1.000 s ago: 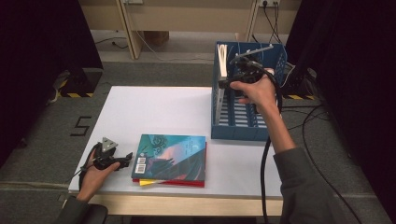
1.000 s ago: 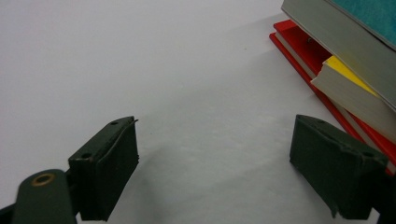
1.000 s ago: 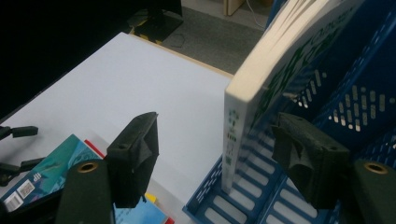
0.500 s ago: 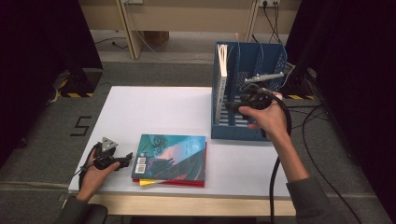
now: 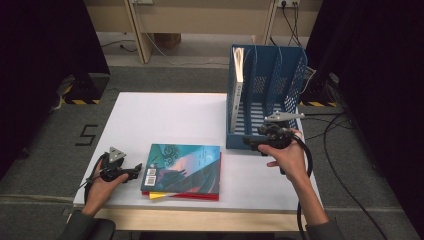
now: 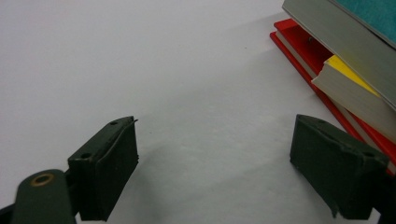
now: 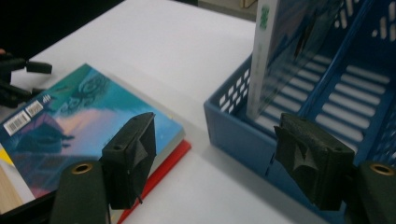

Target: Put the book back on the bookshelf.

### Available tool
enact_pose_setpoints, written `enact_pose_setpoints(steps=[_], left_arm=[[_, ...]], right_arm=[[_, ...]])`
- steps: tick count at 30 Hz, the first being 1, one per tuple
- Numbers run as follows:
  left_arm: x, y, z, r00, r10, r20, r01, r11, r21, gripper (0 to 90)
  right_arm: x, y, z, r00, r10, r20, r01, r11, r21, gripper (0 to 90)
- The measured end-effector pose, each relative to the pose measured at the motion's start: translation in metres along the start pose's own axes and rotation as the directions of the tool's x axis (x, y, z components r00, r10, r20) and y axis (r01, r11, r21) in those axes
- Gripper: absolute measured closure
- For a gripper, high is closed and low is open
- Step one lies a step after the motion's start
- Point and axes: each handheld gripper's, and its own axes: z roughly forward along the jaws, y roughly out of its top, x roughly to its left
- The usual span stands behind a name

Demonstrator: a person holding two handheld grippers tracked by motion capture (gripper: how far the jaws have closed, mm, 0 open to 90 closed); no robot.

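Right gripper (image 5: 252, 142) down low now at the front left corner of the blue perforated plastic file rack (image 5: 292, 82), dropped from up over the rack a moment ago, jaws wide and empty, nose turned toward the stack. Just ahead in the right gripper view: teal glossy-covered book (image 7: 70, 126) lying flat on top of the pile, red-covered book (image 7: 163, 163) peeking out beneath it, a short stretch of bare tabletop between jaws and cover. Seen from above, stack near the front edge of the white rectangular table (image 5: 165, 112), a yellow-covered book (image 5: 156, 195) sandwiched in as well. One tall thin book (image 5: 237, 90) already standing upright in the rack's leftmost slot, other slots free. Left gripper (image 5: 131, 172) parked at the stack's left edge, unmoved, jaws spread wide over bare table, nothing pinched. Reading of the descent: one book filed, right hand back for the next, most likely the teal one on top. Grab not yet made; three books left to shelve by the look of it.
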Motion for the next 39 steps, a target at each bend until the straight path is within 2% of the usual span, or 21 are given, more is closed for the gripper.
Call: enact_pose_setpoints(steps=[1,5,9,10,13,28,39], left_arm=[[0.000,0.000,0.000,1.0000,0.000,0.000,0.000,1.0000,0.000,14.2],[0.000,0.000,0.000,1.0000,0.000,0.001,0.000,1.0000,0.002,14.2],[0.000,0.000,0.000,1.0000,-0.002,0.001,0.002,1.0000,0.003,14.2],[0.000,0.000,0.000,1.0000,-0.002,0.002,0.002,1.0000,0.002,14.3],[0.000,0.000,0.000,1.0000,0.000,0.004,0.000,1.0000,0.002,14.6],[0.000,0.000,-0.001,1.0000,0.008,0.004,-0.008,1.0000,0.003,14.9],[-0.001,0.000,-0.001,0.9999,0.008,0.008,-0.008,1.0000,-0.005,14.9]], right_arm=[[0.000,-0.004,0.001,1.0000,-0.001,-0.002,0.001,1.000,0.001,29.1],[0.005,-0.025,0.009,0.9979,0.031,-0.056,-0.031,0.999,-0.007,28.7],[0.004,-0.041,0.018,0.9959,0.052,-0.074,-0.054,0.998,-0.026,29.0],[0.004,-0.045,0.022,0.9952,0.065,-0.074,-0.065,0.998,0.001,28.8],[0.003,-0.054,0.029,0.9948,0.075,-0.069,-0.074,0.997,0.017,29.1],[0.010,-0.073,0.049,0.9894,0.097,-0.107,-0.090,0.993,0.075,30.5],[0.018,-0.083,0.064,0.9854,0.093,-0.142,-0.078,0.991,0.107,30.6]])
